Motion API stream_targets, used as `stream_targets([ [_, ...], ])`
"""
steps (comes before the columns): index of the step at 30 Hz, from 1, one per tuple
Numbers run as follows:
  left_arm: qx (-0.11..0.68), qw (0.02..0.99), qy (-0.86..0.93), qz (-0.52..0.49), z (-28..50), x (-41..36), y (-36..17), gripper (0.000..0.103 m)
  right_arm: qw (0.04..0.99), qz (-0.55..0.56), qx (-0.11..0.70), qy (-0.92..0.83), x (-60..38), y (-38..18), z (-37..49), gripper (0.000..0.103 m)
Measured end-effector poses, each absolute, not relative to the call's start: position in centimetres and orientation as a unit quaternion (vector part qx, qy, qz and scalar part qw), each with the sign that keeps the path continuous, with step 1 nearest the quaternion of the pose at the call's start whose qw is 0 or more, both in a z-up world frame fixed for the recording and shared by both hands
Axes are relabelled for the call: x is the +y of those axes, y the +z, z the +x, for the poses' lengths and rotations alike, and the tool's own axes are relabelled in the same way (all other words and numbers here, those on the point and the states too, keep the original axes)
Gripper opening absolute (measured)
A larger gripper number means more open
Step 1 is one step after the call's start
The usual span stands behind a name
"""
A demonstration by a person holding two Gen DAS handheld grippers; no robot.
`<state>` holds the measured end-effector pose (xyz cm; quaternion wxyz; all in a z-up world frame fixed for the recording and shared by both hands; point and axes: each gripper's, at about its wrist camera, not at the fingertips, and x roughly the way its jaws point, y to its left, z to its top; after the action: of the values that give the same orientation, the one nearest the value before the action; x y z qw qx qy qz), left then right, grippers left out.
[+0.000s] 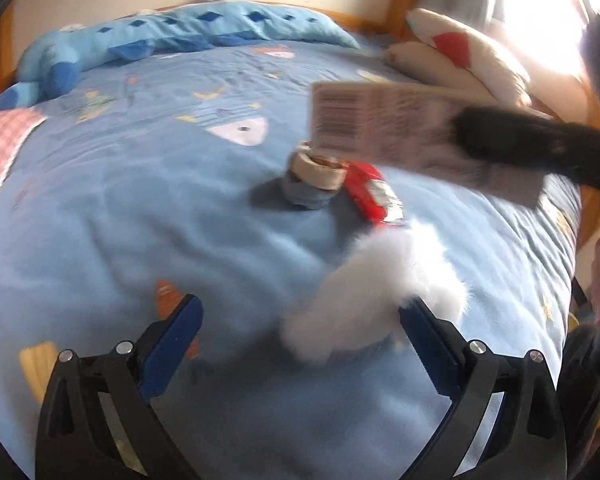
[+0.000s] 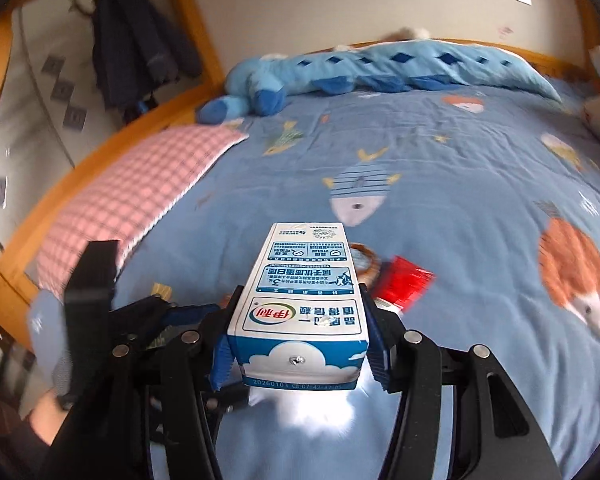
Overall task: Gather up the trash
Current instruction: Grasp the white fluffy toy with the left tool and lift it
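My right gripper [image 2: 300, 320] is shut on a white and blue milk carton [image 2: 304, 300] and holds it above the bed; the carton also shows in the left wrist view [image 1: 400, 128], gripped at its right end. My left gripper [image 1: 300, 320] is open just above the blue blanket, with a crumpled white tissue [image 1: 372, 292] between its fingers, against the right finger [image 1: 424, 336]. Beyond the tissue lie a red wrapper [image 1: 372, 192] and a small paper cup [image 1: 312, 180] on its side. Both also show past the carton in the right wrist view: wrapper [image 2: 404, 284], cup [image 2: 366, 264].
The bed has a blue blanket with fish prints [image 1: 140, 220] and a wooden frame [image 2: 112, 140]. A blue plush toy [image 2: 340, 72] lies along the far edge, a pink checked pillow [image 2: 132, 200] at the left, white cushions [image 1: 460, 56] at the right.
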<state>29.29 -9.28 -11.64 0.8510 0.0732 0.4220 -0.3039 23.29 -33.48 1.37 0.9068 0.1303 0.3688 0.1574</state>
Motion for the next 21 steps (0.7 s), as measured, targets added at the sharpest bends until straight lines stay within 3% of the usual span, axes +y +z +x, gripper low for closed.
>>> stream_targets([
  [10,0.411,0.82,-0.387,0.093,29.0,-13.1,-11.9,0.099,0.901,0.167,0.383,0.119,-38.4,-0.1,20.6,0.053],
  [21,0.425,0.821,-0.379,0.033,26.5,-14.7,-11.5,0.099,0.898,0.182,0.379,0.127,-39.2,-0.8,20.0,0.053],
])
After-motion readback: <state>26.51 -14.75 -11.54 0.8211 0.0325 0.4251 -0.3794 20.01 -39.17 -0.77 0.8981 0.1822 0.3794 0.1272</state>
